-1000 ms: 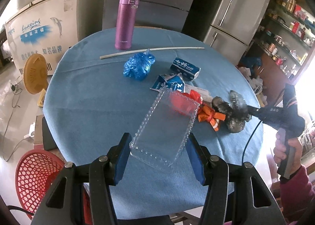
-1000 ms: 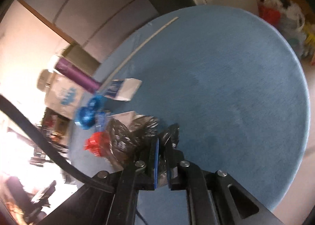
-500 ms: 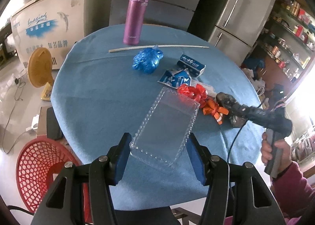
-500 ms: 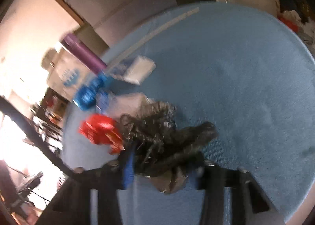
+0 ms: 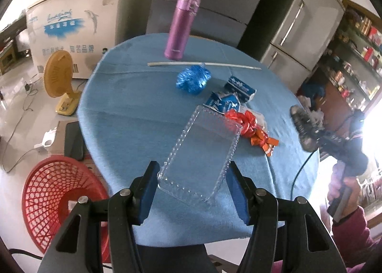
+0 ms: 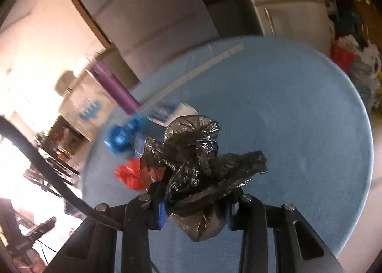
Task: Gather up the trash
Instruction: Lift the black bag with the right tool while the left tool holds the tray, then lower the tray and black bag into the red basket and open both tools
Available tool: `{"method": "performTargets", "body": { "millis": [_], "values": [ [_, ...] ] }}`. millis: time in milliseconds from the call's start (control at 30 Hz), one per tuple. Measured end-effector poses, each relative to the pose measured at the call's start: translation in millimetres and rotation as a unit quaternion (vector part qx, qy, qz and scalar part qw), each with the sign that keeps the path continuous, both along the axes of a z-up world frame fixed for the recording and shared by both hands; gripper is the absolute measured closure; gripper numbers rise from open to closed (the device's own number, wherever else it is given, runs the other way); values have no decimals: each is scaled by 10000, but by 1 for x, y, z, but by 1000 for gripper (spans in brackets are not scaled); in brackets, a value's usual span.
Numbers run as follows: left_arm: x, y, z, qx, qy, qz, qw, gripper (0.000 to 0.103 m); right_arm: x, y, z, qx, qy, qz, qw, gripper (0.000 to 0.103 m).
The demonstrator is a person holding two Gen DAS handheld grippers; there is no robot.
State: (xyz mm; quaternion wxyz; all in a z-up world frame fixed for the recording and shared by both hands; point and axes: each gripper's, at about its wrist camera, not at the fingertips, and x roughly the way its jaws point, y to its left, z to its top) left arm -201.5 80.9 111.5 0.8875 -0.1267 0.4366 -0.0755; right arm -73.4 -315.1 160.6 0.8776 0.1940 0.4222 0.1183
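My left gripper (image 5: 194, 191) is shut on a clear plastic tray (image 5: 203, 153) and holds it above the near edge of the round blue table (image 5: 133, 115). My right gripper (image 6: 194, 208) is shut on a crumpled black plastic bag (image 6: 198, 165), lifted above the table (image 6: 298, 118); it shows at the right in the left wrist view (image 5: 303, 127). On the table lie a blue foil wad (image 5: 193, 79), blue-white cartons (image 5: 240, 85), a red and orange ribbon bow (image 5: 250, 127) and a white stick (image 5: 203, 64).
A purple flask (image 5: 181, 27) stands at the table's far side. A red mesh basket (image 5: 57, 203) sits on the floor at the near left. A yellow fan (image 5: 59, 82) and a white chest freezer (image 5: 71, 27) stand further left. Fridges (image 5: 298, 27) stand behind.
My right gripper has lifted the black bag off the table and pulled back to the right. My left gripper has drawn back and up with the clear tray, so the red basket shows more.
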Motion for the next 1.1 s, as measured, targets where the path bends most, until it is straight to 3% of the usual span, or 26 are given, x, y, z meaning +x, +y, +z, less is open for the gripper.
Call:
{"method": "performTargets", "body": {
  "millis": [167,367,633,767,867,933,1000,1100],
  "values": [
    [-31,24,18,195,-170,435,9987,44,-6,37,35,560,-440,687,9951,65],
    [-69,75,24,684,-58,1275,9895,44,-3,134,30,982,-146,1940,9760,64],
    [-111,143,-21,824,749,2169,9698,44,-26,293,4,1145,538,3593,9246,63],
    [-119,156,-43,786,947,2330,9647,44,-35,344,-16,1131,874,3953,9074,63],
    [-116,160,-58,796,1052,2324,9636,44,-37,373,-34,1060,1109,4041,9018,62],
    [-115,160,-64,815,1069,2338,9629,42,-39,388,-47,958,1299,4024,9011,56],
    [-115,164,-70,813,1108,2366,9618,37,-34,395,-56,1023,1524,3963,8996,42],
    [-117,171,-75,743,1124,2392,9616,37,-26,398,-61,1220,1686,3857,8988,38]
  ]
}}
